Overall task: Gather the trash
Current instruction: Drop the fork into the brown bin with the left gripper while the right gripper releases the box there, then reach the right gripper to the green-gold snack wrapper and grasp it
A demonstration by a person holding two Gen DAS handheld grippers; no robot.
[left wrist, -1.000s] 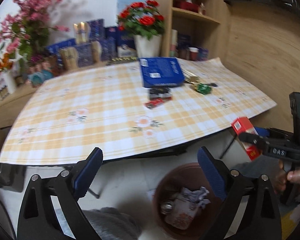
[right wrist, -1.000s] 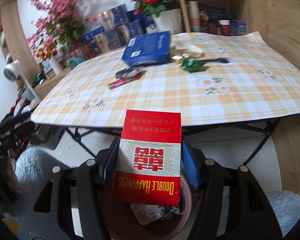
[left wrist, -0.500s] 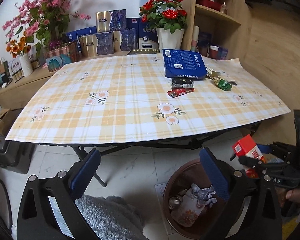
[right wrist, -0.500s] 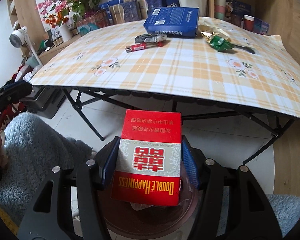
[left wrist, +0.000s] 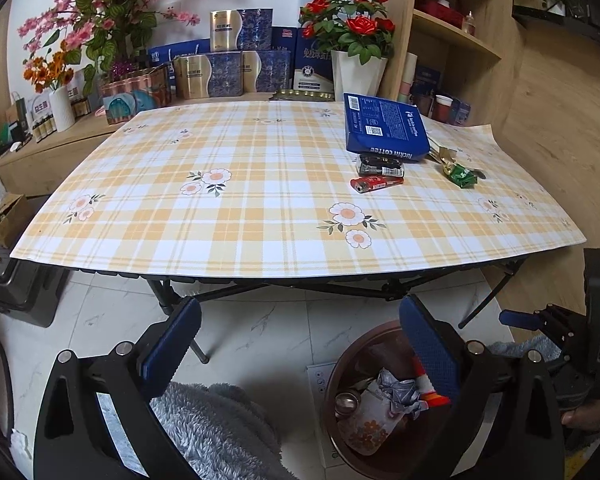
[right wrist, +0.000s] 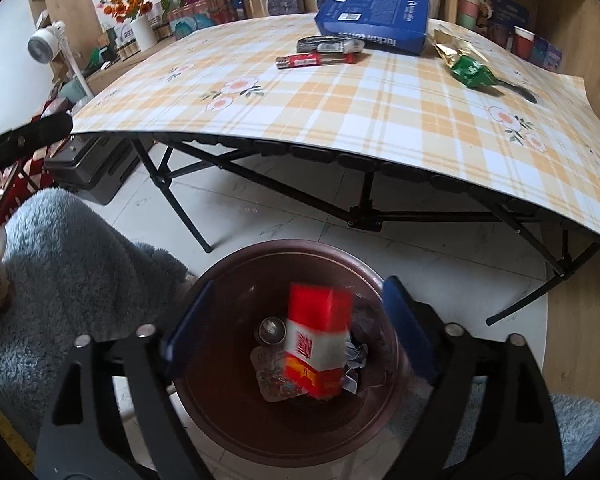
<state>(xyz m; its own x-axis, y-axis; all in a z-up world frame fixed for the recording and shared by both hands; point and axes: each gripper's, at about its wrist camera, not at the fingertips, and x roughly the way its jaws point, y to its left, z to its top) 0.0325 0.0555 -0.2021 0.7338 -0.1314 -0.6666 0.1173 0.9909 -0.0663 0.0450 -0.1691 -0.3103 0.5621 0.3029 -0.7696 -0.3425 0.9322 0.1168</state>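
table (left wrist: pixel 260 240), blue box (left wrist: pixel 384 128), lighter (left wrist: pixel 376 183)

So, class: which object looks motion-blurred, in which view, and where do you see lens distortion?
Right wrist view: the red cigarette pack is smeared with motion blur inside the bin, below the open right hand-held gripper, while the table stays sharp. Left wrist view: nothing smeared; fisheye distortion bows the table edge, and the corners go dark.

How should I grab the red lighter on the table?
Pinch the red lighter across its narrow middle, coming straight down from above. It lies flat on the tablecloth, long and thin, so the jaws fit over its short width. The black pack lies close behind it.
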